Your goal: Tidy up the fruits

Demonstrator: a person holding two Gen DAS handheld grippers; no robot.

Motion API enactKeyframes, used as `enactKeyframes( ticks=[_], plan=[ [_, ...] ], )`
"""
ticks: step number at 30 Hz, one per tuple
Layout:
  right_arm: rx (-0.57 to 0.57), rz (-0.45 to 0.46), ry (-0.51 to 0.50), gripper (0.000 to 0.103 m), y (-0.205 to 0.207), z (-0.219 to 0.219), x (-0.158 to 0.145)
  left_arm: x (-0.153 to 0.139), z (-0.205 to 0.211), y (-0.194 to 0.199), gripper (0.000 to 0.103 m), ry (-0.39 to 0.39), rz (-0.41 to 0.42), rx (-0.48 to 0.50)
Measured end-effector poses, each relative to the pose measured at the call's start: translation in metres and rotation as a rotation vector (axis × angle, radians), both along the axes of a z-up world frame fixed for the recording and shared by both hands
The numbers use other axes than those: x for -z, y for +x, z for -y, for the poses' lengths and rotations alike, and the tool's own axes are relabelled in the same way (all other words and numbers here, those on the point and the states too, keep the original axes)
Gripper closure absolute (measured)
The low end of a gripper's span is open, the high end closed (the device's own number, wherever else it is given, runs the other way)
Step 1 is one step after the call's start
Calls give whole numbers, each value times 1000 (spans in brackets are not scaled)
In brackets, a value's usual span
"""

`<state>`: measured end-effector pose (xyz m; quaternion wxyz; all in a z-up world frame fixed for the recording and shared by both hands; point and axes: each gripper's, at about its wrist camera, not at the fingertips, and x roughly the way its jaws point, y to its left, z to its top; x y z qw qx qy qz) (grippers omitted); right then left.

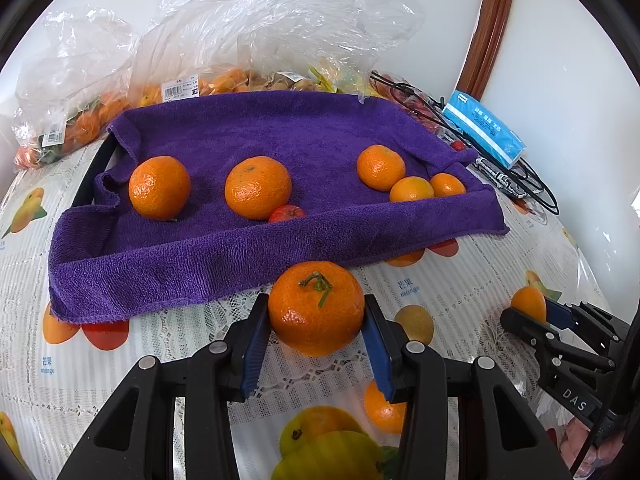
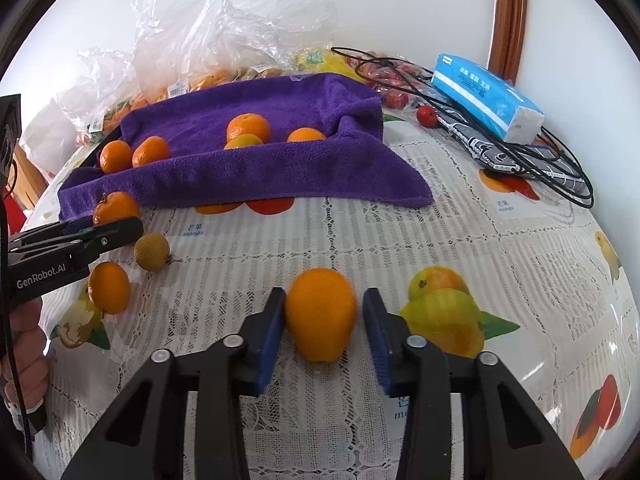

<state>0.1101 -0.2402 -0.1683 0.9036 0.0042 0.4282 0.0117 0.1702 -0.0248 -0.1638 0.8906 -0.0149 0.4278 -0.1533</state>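
Observation:
My left gripper (image 1: 316,332) is shut on a stemmed mandarin (image 1: 316,312), held just in front of the purple towel-lined tray (image 1: 180,264). Several oranges lie on the towel, among them one at the left (image 1: 159,187), one in the middle (image 1: 258,187) with a small red fruit (image 1: 286,213) beside it, and one at the right (image 1: 380,167). My right gripper (image 2: 320,324) has a smooth orange fruit (image 2: 321,314) between its pads; the left pad touches it, the right pad stands a little apart. It also shows in the left wrist view (image 1: 528,312).
Loose fruit lies on the fruit-print tablecloth left of my right gripper: an orange (image 2: 109,287) and a greenish-brown fruit (image 2: 151,251). Plastic bags of fruit (image 1: 256,20) stand behind the tray. A blue tissue pack (image 2: 486,96) and black cables (image 2: 552,168) lie at the back right.

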Motion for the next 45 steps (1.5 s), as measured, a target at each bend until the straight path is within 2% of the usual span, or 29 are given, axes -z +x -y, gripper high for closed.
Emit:
enactKeyframes(
  ticks=[11,23,37,40,45],
  plan=[
    [5,2,-7,70,-1,-1,-1,-6,4,-6,61,-14,25,39],
    [20,20,30,71,-7,-3,-5,-18,2,-14,61,-60,61,63],
    [4,99,16,71,-2,-10,-36,-35,-4,-23,61,-77,133,74],
    [21,103,32,71,2,-8,-40,-40,-9,-23,61,-101,135,73],
    [31,121,36,71,12,-9,-51,-51,-19,-17,61,-81,149,42]
  ],
)
